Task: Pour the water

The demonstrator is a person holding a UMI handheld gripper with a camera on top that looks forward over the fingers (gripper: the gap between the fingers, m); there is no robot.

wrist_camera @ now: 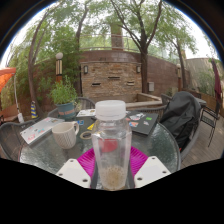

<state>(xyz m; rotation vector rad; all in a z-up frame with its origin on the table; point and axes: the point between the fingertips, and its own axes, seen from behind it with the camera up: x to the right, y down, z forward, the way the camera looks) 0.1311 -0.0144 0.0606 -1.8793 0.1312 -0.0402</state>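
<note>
A clear plastic bottle (111, 145) with a white cap stands upright between my gripper's (111, 166) two fingers, hiding the middle of the table behind it. Both pink pads (88, 161) press against its sides, so the gripper is shut on it. Water shows in the bottle's body. A cream mug (64, 133) sits on the round glass table (160, 145), ahead of the fingers and to the left of the bottle, its handle turned toward the bottle.
Books or magazines (38, 129) lie at the table's left and a dark book (144, 123) at its right. A potted plant (64, 96) stands beyond the table, a black bag on a chair (182, 112) to the right. A brick wall closes the patio.
</note>
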